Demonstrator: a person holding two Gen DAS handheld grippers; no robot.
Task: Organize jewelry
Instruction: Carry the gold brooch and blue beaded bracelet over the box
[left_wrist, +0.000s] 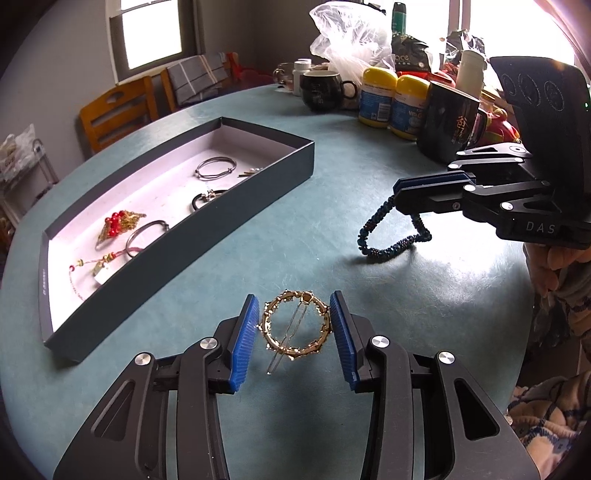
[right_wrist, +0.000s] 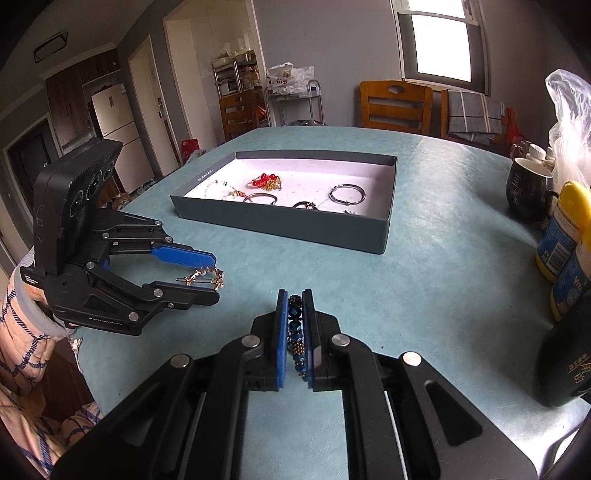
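Note:
A round gold hair clip (left_wrist: 293, 325) with a pin across it sits between the blue pads of my left gripper (left_wrist: 294, 296), which press on its two sides just over the teal table (left_wrist: 332, 184). In the right wrist view the left gripper (right_wrist: 216, 277) holds the clip (right_wrist: 207, 277) near the table's left edge. My right gripper (right_wrist: 294, 293) is shut on a dark blue beaded bracelet (right_wrist: 295, 326). From the left wrist view, the bracelet (left_wrist: 388, 251) hangs as a loop from the right gripper (left_wrist: 397, 194), its bottom at the tabletop.
A long dark box (left_wrist: 184, 266) with a white floor holds several bracelets, rings and a red beaded piece (left_wrist: 114, 223). Black mugs (left_wrist: 448, 122), yellow-lidded jars (left_wrist: 378, 98) and a plastic bag (left_wrist: 351, 33) crowd the far right. Wooden chairs (right_wrist: 395, 107) stand behind the table.

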